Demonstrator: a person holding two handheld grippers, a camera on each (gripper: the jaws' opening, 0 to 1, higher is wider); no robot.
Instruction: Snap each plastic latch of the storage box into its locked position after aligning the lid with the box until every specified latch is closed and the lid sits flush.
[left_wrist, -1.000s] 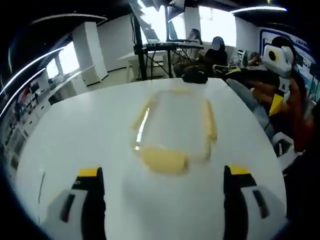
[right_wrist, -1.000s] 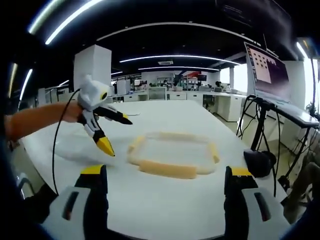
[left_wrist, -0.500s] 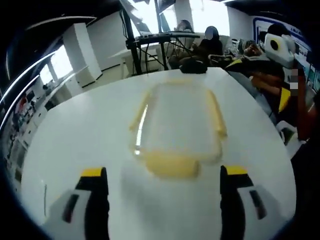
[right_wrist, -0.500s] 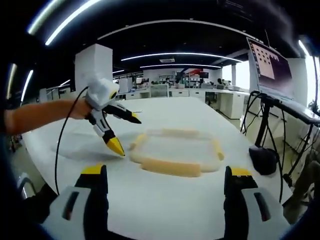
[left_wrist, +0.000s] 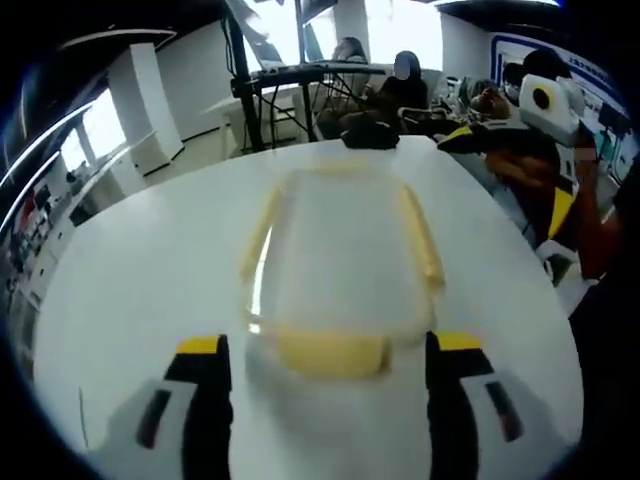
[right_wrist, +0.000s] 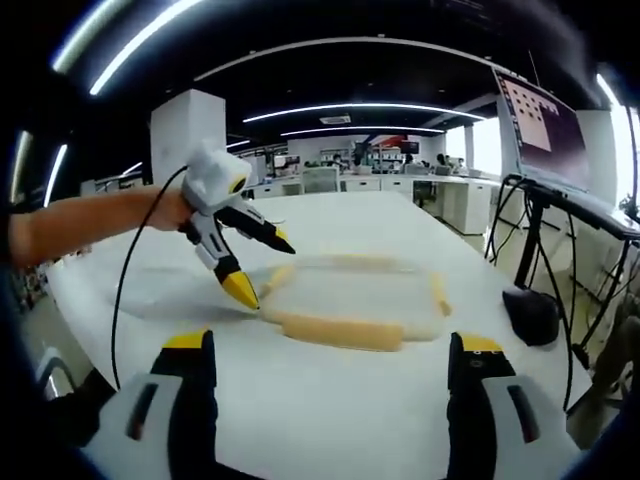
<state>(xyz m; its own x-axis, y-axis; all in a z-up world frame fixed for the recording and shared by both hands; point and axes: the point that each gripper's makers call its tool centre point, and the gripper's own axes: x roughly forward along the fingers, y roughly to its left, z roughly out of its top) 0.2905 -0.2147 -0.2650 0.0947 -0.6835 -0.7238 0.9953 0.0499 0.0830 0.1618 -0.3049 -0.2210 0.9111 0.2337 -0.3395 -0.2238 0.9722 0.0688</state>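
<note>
A clear storage box (left_wrist: 340, 250) with its lid on lies flat on the white table (left_wrist: 140, 280), pale yellow latches along its sides. Its near latch (left_wrist: 330, 352) sits just ahead of my left gripper (left_wrist: 330, 385), whose jaws stand open and hold nothing. In the right gripper view the same box (right_wrist: 355, 292) lies ahead, and the left gripper (right_wrist: 262, 265), held in a hand, hovers open at the box's left end. My right gripper (right_wrist: 330, 375) is open and back from the long front latch (right_wrist: 345, 331). It appears far right in the left gripper view (left_wrist: 505, 172).
A black object (right_wrist: 530, 312) rests on the table past the box's right end, also seen at the far edge (left_wrist: 368, 135). A monitor on a stand (right_wrist: 545, 125) rises behind it. Several people (left_wrist: 400, 80) sit beyond the table by a keyboard stand (left_wrist: 300, 75).
The left gripper has closed in on the box, so its near latch now lies just ahead of the open jaws. The right gripper has barely moved.
</note>
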